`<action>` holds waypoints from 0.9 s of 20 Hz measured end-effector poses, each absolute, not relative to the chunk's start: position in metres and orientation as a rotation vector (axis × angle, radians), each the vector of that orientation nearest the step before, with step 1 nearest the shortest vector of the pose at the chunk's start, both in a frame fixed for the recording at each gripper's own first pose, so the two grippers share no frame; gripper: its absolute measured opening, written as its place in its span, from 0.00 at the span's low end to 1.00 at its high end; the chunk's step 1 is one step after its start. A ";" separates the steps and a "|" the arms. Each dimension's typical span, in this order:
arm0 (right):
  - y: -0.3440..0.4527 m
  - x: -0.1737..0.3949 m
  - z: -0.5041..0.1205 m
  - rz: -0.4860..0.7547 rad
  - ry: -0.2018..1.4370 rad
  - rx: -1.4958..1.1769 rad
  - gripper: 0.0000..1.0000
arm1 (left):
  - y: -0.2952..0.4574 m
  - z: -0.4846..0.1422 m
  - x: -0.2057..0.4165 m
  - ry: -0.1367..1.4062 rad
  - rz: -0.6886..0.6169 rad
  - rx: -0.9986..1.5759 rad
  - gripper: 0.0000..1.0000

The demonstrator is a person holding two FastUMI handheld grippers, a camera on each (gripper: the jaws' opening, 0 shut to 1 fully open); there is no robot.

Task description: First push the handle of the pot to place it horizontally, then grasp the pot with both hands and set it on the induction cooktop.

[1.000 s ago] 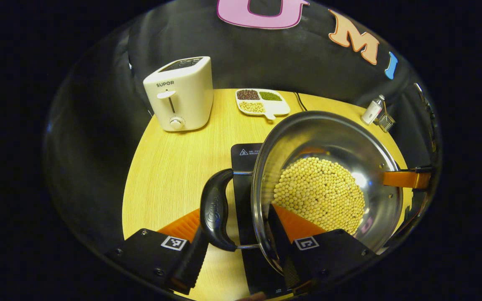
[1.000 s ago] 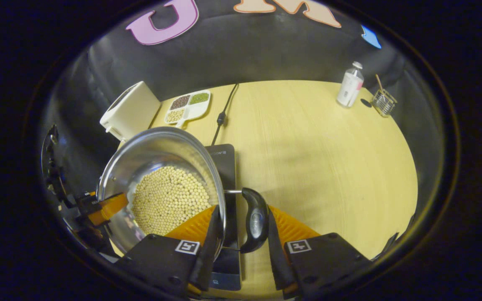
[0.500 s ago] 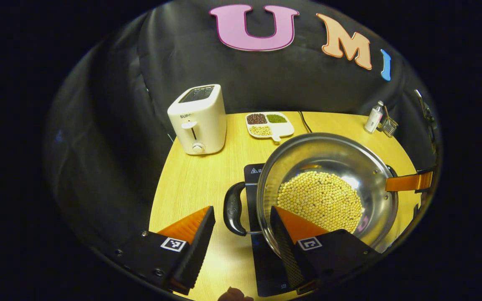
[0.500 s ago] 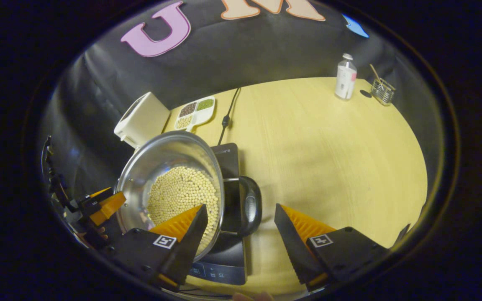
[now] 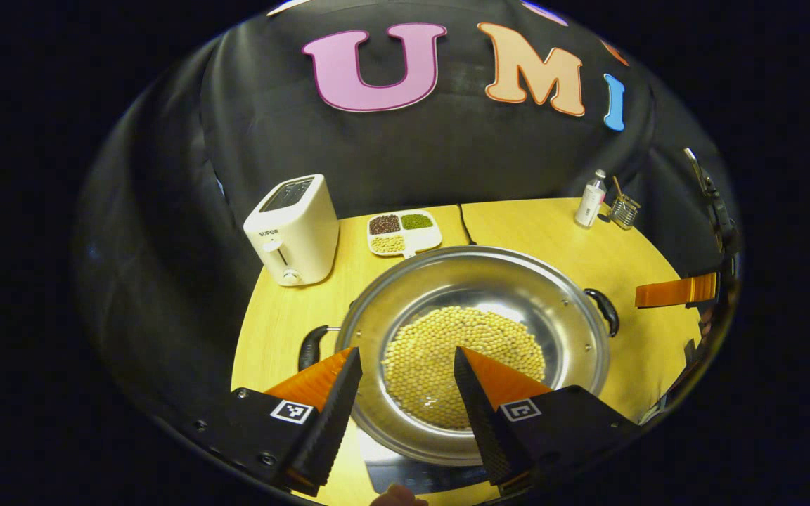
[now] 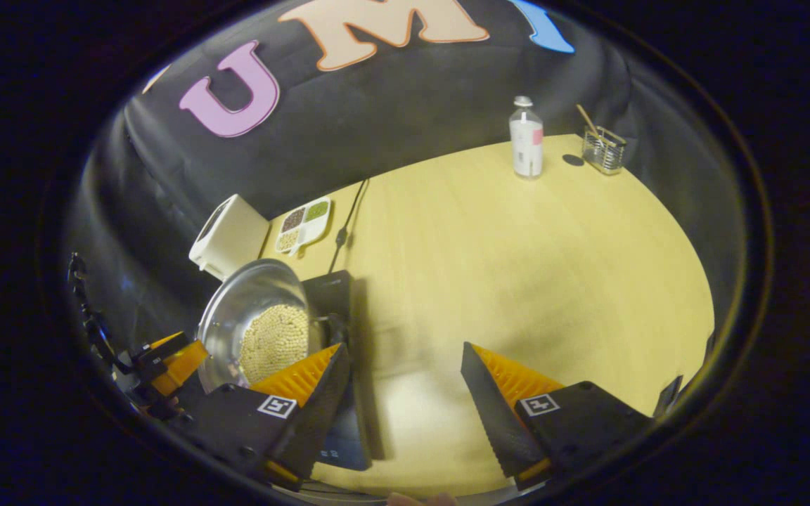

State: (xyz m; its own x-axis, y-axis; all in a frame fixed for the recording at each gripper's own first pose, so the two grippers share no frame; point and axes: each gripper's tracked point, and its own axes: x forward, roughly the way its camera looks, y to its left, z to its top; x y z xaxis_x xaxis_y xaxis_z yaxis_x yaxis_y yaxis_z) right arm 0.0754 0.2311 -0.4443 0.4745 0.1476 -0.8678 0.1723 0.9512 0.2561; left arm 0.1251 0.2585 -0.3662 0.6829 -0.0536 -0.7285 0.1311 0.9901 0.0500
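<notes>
Above the table's near edge, the left gripper (image 5: pixel 405 393) hangs with fingers spread wide, holding nothing, over the steel pot (image 5: pixel 475 281) of soybeans (image 5: pixel 461 344). The pot rests on the induction cooktop (image 6: pixel 331 292), its two black handles (image 5: pixel 309 346) out to either side. The right gripper (image 6: pixel 405 390) is equally wide apart and empty, over bare table (image 6: pixel 517 253) beside the cooktop. At the far edge stand a white toaster (image 5: pixel 292 228), a divided dish of beans (image 5: pixel 403 232), a bottle (image 6: pixel 526 138) and a wire holder (image 6: pixel 603 150).

each tool (image 5: pixel 405 393) has black bodies with square markers, screws, and ribbed orange-backed fingers (image 6: pixel 299 376).
</notes>
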 end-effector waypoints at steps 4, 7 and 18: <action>0.165 0.060 -0.445 -0.009 1.075 0.303 0.95 | 0.204 -0.362 0.108 0.835 -0.081 0.088 0.81; 0.121 0.052 -0.442 -0.005 1.049 0.297 0.98 | 0.164 -0.356 0.091 0.833 -0.055 0.090 0.81; 0.049 0.042 -0.398 0.063 0.911 0.266 0.94 | 0.080 -0.330 0.045 0.829 -0.018 0.059 0.81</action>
